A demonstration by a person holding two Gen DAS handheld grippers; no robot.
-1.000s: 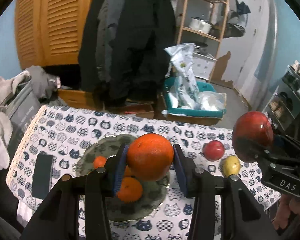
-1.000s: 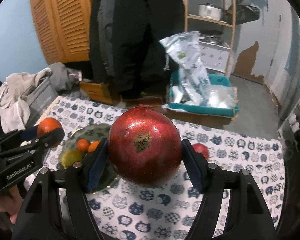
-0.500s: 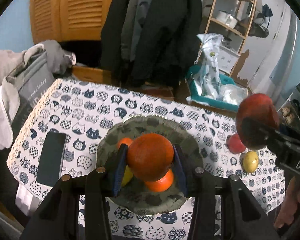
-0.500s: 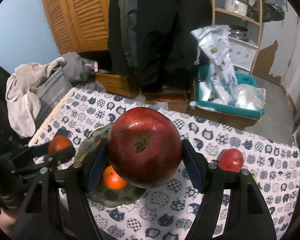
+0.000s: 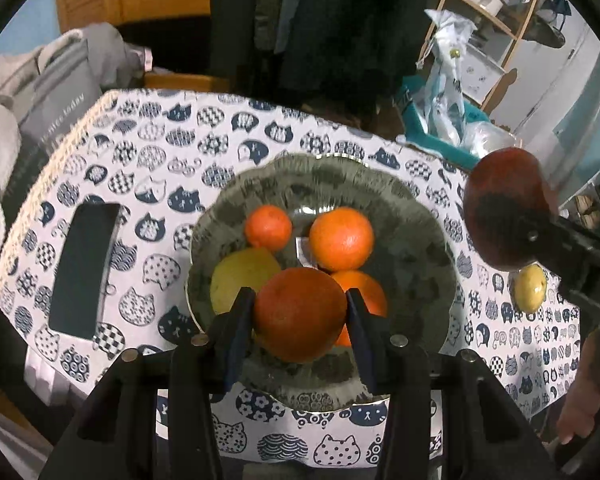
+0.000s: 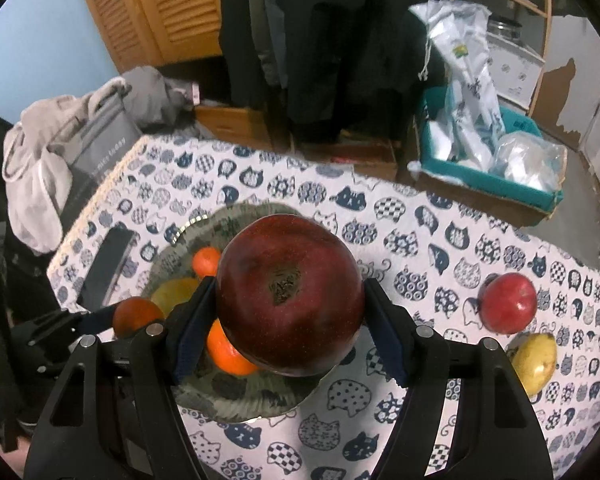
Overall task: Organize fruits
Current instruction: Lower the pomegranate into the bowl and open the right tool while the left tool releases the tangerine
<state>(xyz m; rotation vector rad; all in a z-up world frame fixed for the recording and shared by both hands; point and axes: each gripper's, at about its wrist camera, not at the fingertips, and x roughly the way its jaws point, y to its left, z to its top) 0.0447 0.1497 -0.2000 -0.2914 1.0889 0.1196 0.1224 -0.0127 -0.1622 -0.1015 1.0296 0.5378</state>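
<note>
Jaws of the left gripper [image 5: 300, 314] are clamped on an orange [image 5: 300, 312], and jaws of the right gripper [image 6: 288, 300] are clamped on a big dark-red fruit [image 6: 290, 294], a pomegranate by the look of its crown; neither grip has changed over the last second; what has changed is where the two loads hang. A second ago both were carried high, with the room beyond filling most of each view; now both grippers have dropped and tipped downward, and the green plate [image 5: 416, 240] on the desk [image 5: 172, 152] fills the left view, the orange hanging over the plate's near part, above a pale yellow fruit [image 5: 240, 272] and three smaller oranges [image 5: 342, 238] already lying there; the red fruit has swung in from the right and hangs over the plate's right part, not yet set down. Two fruits remain loose on the cloth well to the right of the plate: a red apple [image 6: 508, 304] and a yellow fruit [image 6: 534, 358] just beside it; a dark phone [image 5: 84, 272] lies left of the plate. By my reading, both loads are nearly delivered; release comes next, and the crowded plate leaves little flat room, so a round fruit could roll.
</note>
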